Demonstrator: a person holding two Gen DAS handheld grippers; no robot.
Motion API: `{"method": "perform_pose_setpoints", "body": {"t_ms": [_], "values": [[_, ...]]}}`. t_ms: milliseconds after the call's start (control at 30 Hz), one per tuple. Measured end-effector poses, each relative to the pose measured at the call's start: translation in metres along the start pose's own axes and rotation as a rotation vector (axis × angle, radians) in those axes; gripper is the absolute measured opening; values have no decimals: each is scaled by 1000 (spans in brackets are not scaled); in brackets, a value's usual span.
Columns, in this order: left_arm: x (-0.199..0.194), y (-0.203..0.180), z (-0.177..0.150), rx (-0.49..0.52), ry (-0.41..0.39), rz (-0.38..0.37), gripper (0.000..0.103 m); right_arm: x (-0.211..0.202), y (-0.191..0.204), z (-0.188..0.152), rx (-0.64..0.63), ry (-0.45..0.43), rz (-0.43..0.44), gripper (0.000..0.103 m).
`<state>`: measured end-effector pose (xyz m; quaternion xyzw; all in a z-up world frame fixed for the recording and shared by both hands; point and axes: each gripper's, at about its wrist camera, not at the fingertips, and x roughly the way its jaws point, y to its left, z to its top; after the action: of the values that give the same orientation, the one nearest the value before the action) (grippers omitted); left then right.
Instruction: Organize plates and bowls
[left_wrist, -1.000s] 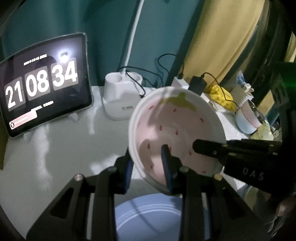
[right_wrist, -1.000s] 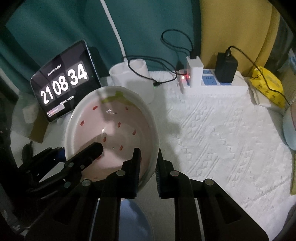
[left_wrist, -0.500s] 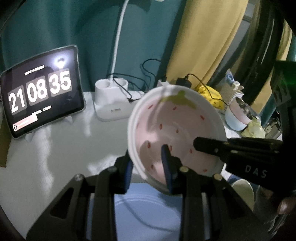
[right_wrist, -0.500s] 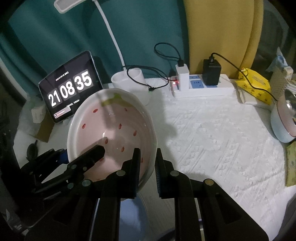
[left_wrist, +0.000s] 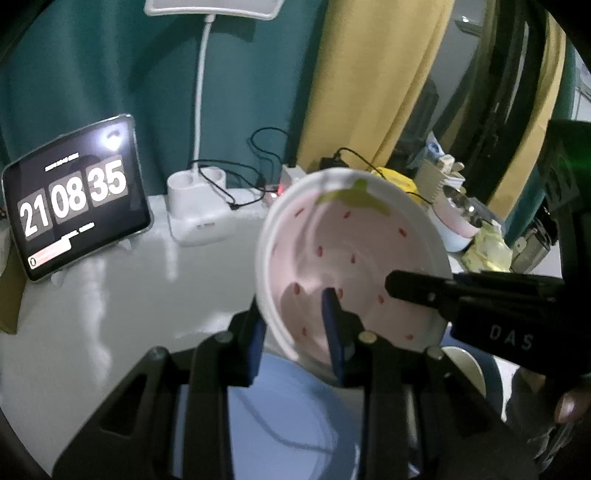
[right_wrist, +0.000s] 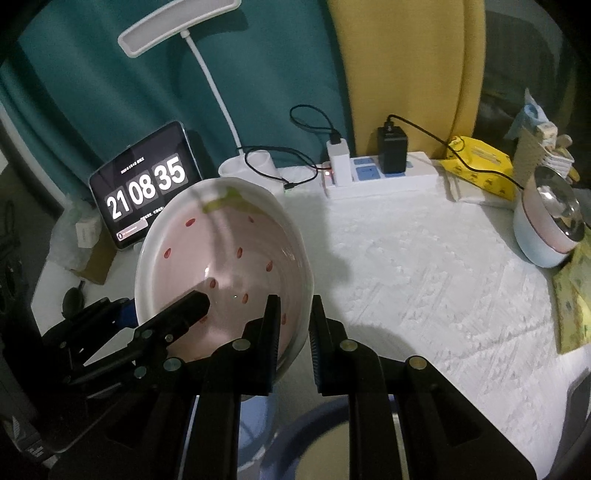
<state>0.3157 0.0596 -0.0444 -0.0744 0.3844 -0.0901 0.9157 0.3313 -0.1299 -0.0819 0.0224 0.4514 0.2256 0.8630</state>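
Observation:
A strawberry bowl (left_wrist: 351, 236), pink inside with red seeds, a green leaf and a white rim, hangs tilted above the table. My left gripper (left_wrist: 293, 332) is shut on its near rim, one finger inside and one outside. My right gripper (right_wrist: 295, 325) is shut on the opposite rim of the same bowl (right_wrist: 229, 236). Its inner finger (left_wrist: 413, 290) shows across the bowl in the left wrist view. A light blue plate (left_wrist: 295, 424) lies on the table under the bowl. Beside it stands a blue bowl with a cream inside (right_wrist: 332, 446).
At the back stand a tablet clock (right_wrist: 147, 188), a white lamp base (left_wrist: 195, 206) with cables, and a power strip (right_wrist: 376, 173). A yellow pack (right_wrist: 480, 162) and a small pink and blue pot (right_wrist: 546, 236) sit at the right. White textured cloth (right_wrist: 424, 277) covers the table.
Both grippers have carried the strawberry bowl upward and back from the clock; more of the table, the lamp head and the blue plate below have come into view.

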Motion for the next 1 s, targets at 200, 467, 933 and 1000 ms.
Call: {"method": "perform_pose_setpoints", "body": {"t_ms": [200,467,933,1000], "values": [[-5,-18,-6,20,1,-6,30,-14,-13,-12,16,-11,0,17],[-11,-43,-13,51,5,-11,30,-31,-30,-30,44,-33,11,17],[-14,-84,-34,96,26,-25,30,-54,-59,-62,79,-47,4,17],[-14,-88,-38,102,32,-27,30,-56,-63,-67,84,-46,2,17]]}}
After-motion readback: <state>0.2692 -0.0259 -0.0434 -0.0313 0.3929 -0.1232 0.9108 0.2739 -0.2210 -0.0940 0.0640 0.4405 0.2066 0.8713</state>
